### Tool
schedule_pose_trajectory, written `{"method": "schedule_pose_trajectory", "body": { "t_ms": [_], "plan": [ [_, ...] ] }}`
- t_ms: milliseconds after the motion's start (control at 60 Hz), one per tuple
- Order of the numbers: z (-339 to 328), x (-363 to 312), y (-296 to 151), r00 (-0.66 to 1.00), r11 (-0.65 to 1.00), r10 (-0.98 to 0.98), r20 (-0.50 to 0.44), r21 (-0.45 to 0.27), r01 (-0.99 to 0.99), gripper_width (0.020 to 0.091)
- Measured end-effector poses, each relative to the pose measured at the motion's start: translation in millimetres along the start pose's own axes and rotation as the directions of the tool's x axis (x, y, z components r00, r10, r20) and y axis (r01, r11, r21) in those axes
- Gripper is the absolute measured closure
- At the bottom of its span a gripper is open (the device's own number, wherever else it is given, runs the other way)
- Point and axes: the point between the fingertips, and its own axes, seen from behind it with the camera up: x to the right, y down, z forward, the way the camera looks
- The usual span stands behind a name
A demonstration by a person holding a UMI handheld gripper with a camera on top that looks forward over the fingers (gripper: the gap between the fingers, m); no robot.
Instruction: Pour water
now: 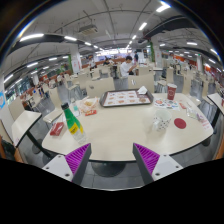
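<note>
Green bottle [66, 118], red coaster [180, 123], white table [120, 135], magenta-padded gripper [112, 160].

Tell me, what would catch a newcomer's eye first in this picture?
Probably the tool itself: its two purple-padded fingers stand wide open and hold nothing, just short of a pale table. On the table, a green bottle stands beyond the left finger, and a tray lies at the far side. Behind it stretches a big hall full of similar tables under strip lights.

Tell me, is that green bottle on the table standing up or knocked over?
Upright. The green bottle stands on the table, well beyond the open gripper, which holds nothing.
</note>
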Motion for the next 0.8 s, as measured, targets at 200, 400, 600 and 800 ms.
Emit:
{"method": "schedule_pose_trajectory", "body": {
  "t_ms": [200,400,600,800],
  "plan": [
    [5.0,-10.1,7.7,0.999,1.000,-0.020,0.031,0.011,0.020,0.0257],
    [40.6,-53.7,23.0,0.992,0.994,-0.096,0.082,0.065,0.091,0.0254],
    [108.3,-130.7,3.9,0.984,0.982,-0.108,0.143,0.168,0.083,0.0261],
    [179.6,-162.0,-17.5,0.994,0.970,-0.076,0.076,0.236,0.056,0.0261]
  ]
}}
